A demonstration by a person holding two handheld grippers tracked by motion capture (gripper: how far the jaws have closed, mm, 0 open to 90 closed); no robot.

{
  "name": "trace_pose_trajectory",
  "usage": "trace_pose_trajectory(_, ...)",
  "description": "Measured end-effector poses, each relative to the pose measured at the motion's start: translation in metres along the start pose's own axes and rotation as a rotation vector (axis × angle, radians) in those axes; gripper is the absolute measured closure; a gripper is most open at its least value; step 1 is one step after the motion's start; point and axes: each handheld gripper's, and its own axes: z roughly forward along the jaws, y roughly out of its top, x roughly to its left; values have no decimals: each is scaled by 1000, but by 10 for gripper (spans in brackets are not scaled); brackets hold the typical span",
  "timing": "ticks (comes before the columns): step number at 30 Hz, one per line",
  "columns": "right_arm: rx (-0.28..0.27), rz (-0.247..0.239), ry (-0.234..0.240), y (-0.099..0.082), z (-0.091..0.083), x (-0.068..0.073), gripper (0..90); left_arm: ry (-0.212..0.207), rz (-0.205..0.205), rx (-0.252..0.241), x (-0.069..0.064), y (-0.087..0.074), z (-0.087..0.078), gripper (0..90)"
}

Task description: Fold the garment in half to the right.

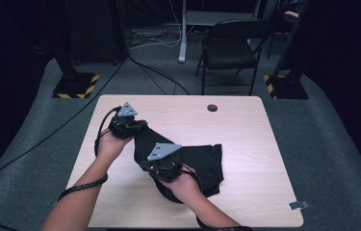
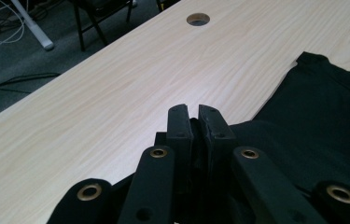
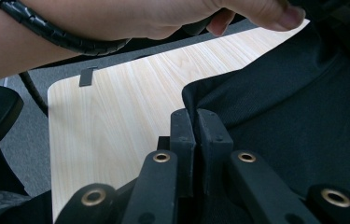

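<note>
A black cloth (image 1: 202, 163) is spread on the table (image 1: 245, 130), and every place here is taken from that cloth. Nearest the person, at its near left part, the right gripper (image 1: 155, 169) is clenched on a fold of it; in the right gripper view the jaws are pressed together with the cloth (image 3: 303, 121) pinched between them, the hem curling just beyond the tips. The grip seems to be taken at an edge so that the fabric can be lifted and turned over or folded, not dragged. Beyond that, at the cloth's far left corner, the left gripper (image 1: 139, 126) is likewise closed on fabric; in the left gripper view a thin dark layer is seen between the nearly meeting jaws, and the rest of the cloth (image 2: 322, 107) is left lying to one side on the wood. Two grips along one side would keep that edge taut and level as it is raised. Farther off, past the cloth's far edge, a cable hole (image 1: 212, 108) is set in the tabletop, and a chair (image 1: 231, 48) is stood on the floor behind. What kind of garment it is cannot be told: the black hides seams and folds, and its near part is covered by the right hand (image 1: 183, 185). How much fabric is caught in each grip is hidden by the jaws themselves.
</note>
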Motion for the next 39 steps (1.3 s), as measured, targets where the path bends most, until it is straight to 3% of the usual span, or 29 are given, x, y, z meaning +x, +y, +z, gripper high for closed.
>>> trace_pose_trajectory(8, 15, -29, 14, 13, -1, 0, 856, -8, 14, 8, 4, 9, -7, 830)
trace_pose_trajectory(11, 3, -30, 28, 18, -1, 2, 857, -50, 15, 13, 8, 10, -10, 830)
trace_pose_trajectory(16, -4, -28, 30, 20, 0, 4, 857, -40, 27, 26, 9, 10, -12, 830)
trace_pose_trajectory(26, -39, -26, 56, 33, 13, 11, 856, -48, 14, 35, 19, 16, -23, 830)
trace_pose_trajectory(28, -48, -33, 49, 31, 13, 11, 856, -45, 18, 41, 19, 17, -23, 830)
trace_pose_trajectory(29, -62, -28, 52, 28, 12, 9, 856, -18, 53, 64, 13, 19, -20, 830)
trace_pose_trajectory(33, -114, 52, 90, 11, 9, 1, 856, -26, 77, 80, 2, 24, -8, 830)
trace_pose_trajectory(36, -112, 66, 86, 3, 8, -1, 856, -37, 75, 83, -2, 25, -1, 830)
trace_pose_trajectory(39, -103, 78, 65, -5, 1, -4, 856, -59, 46, 77, -8, 27, 10, 830)
